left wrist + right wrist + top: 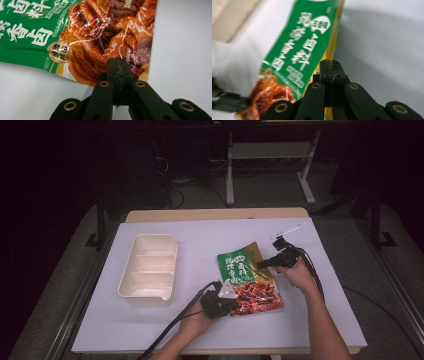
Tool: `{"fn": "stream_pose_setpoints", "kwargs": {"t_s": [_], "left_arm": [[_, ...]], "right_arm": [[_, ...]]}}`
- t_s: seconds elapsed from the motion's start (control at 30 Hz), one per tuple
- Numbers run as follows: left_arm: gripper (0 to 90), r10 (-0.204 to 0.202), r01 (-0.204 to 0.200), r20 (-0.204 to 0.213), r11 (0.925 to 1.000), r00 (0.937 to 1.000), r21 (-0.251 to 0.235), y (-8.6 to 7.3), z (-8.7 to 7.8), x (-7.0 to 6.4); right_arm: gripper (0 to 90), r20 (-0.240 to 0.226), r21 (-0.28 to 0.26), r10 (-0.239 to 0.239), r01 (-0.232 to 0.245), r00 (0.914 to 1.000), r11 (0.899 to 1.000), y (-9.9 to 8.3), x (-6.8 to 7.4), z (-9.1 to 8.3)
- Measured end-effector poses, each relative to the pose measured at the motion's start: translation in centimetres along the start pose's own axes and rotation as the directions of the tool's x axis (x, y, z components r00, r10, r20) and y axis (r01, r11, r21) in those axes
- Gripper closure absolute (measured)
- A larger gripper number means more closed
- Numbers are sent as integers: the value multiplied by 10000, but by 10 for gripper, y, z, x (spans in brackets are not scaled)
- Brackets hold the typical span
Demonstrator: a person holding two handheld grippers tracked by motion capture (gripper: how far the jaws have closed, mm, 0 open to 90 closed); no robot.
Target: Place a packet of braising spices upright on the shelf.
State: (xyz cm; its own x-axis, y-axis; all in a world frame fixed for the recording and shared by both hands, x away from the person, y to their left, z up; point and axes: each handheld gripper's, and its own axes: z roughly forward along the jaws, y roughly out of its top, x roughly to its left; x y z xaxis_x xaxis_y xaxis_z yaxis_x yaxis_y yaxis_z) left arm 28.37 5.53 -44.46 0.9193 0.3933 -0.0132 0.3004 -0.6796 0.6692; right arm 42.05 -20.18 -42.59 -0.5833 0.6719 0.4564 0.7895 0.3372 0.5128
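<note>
Tabletop (150,330) draped in a white sheet, viewed from above. Near its middle, a flat green and red sauce packet (248,281) printed with pictures of braised meat, gripped at both ends. Left gripper (231,304), held in a hand (200,321) at the near edge, jaws pressed together on the packet's red lower corner; closeup from the left gripper view: black jaws meeting on the glossy foil (100,37) at its bottom edge, with white sheet (182,37) beside. Right gripper (262,263), held in the other hand (299,275), jaws clamped on the packet's upper right edge by the gold trim; right gripper view blurred, green panel with white characters (304,50) rising ahead of the closed jaws. Well apart to the left, a cream plastic tray (149,269) with three compartments, resting flat on the sheet. Black cables trailing from both grippers toward the near edge. Dark floor and metal table legs beyond the far edge.
</note>
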Motion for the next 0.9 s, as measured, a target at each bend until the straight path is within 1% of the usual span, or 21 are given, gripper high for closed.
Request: {"fn": "stream_pose_setpoints", "kwargs": {"t_s": [0.03,0.07,0.13,0.17,0.27,0.3,0.33,0.37,0.4,0.43,0.47,0.5,0.53,0.57,0.67,0.73,0.77,0.8,0.83,0.87,0.9], "left_arm": [[900,-8,8,-3,10000,10000,-21,0,0,0],[900,-8,8,-3,10000,10000,-21,0,0,0],[900,-22,22,14,10000,10000,2,0,0,0],[900,-30,30,14,10000,10000,0,0,0,0],[900,51,-51,2,10000,10000,81,0,0,0],[900,80,-80,-7,9999,10000,89,0,-1,0],[900,80,-80,-7,9999,10000,89,0,-1,0],[900,192,-192,4,9998,9998,78,0,-1,1],[900,192,-192,4,9998,9998,78,0,-1,1],[900,195,-195,32,9998,9998,79,0,-1,1],[900,195,-195,32,9998,9998,79,0,-1,1],[900,156,-156,50,9999,9999,70,0,-1,1],[900,147,-147,61,9999,9999,70,0,-1,1],[900,126,-127,69,9999,9999,64,0,-1,1],[900,121,-121,60,9999,9999,55,0,0,1],[900,176,-176,16,9998,9998,13,0,0,1],[900,205,-205,-33,9998,9998,-1,0,0,0],[900,205,-205,-33,9998,9998,-1,0,0,0],[900,259,-259,-75,9997,9996,-3,0,0,-1],[900,266,-266,-98,9996,9996,-8,0,0,-1],[900,407,-409,-170,9991,9990,-108,-1,0,-2]], "right_arm": [[893,-252,-144,-51,48,9997,9999,0,0,-3],[893,-252,-144,-51,48,9997,9999,0,0,-3],[890,-666,-279,-128,109,9977,9996,-1,0,-6],[887,-739,-230,-140,124,9972,9997,-1,1,-6],[861,-741,-191,-123,109,9972,9998,0,1,-4],[840,-685,34,-73,75,9976,10000,0,0,1],[840,-685,34,-73,75,9976,10000,0,0,1],[819,-581,217,-51,64,9983,9997,0,1,6],[819,-581,217,-51,64,9983,9997,0,1,6],[808,-507,377,-118,137,9986,9992,0,0,12],[808,-507,377,-118,137,9986,9992,0,0,12],[790,-494,563,-119,146,9987,9983,0,-1,17],[790,-494,563,-119,146,9987,9983,0,-1,17],[777,-477,672,-74,106,9988,9977,1,-1,22],[774,-485,776,-8,46,9988,9970,1,-1,26],[793,-556,755,40,2,9984,9971,1,-2,27],[866,-609,747,38,8,9981,9972,1,-2,25],[866,-609,747,38,8,9981,9972,1,-2,25],[888,-474,658,-161,192,9987,9977,1,0,24],[888,-474,658,-161,192,9987,9977,1,0,24],[891,-346,652,-266,288,9990,9975,1,2,23]]}}
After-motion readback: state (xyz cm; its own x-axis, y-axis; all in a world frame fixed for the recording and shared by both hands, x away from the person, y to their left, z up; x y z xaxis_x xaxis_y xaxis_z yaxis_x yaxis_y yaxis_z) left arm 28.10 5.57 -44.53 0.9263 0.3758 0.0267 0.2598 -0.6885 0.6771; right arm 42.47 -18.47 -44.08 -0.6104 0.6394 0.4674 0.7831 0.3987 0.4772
